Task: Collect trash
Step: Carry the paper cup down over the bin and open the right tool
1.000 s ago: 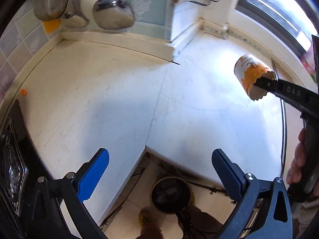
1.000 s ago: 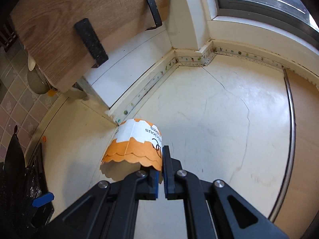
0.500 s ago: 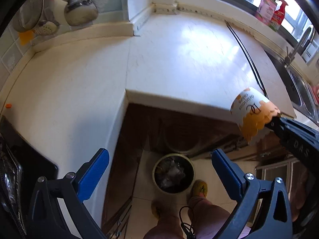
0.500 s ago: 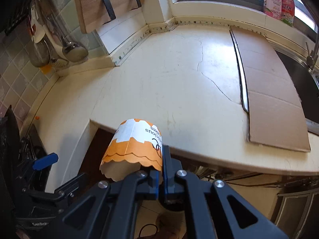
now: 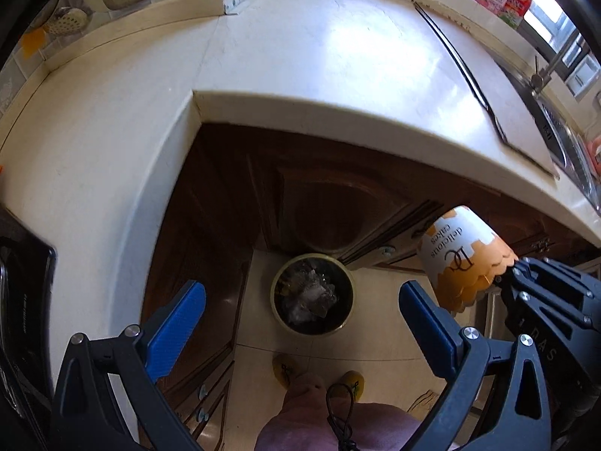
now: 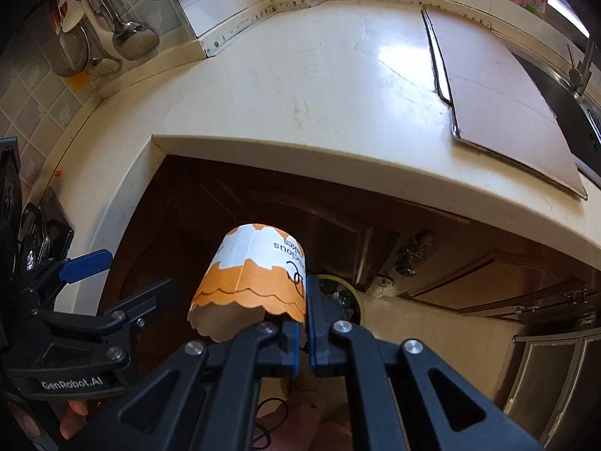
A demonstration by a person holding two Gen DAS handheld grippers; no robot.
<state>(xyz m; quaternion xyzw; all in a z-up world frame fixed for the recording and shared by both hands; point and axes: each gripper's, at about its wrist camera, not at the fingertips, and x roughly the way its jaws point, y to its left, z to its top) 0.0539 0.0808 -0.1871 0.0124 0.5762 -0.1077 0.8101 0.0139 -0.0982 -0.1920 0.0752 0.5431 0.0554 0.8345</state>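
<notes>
My right gripper is shut on the rim of an orange-and-white paper cake cup, held in the air in front of the dark cabinets, off the counter. The cup also shows in the left wrist view, to the right of and above a round trash bin that stands on the floor with crumpled trash in it. The bin is partly hidden behind my right fingers in the right wrist view. My left gripper is open and empty, above the floor with the bin between its blue pads.
The cream L-shaped counter wraps around the cabinet corner. A cardboard sheet lies on it beside the sink. Ladles hang on the tiled wall. The person's feet in yellow slippers stand by the bin.
Both grippers have pulled back from the counter and dropped lower. The cup has moved off the counter edge down towards the bin, which looks larger and more central.
</notes>
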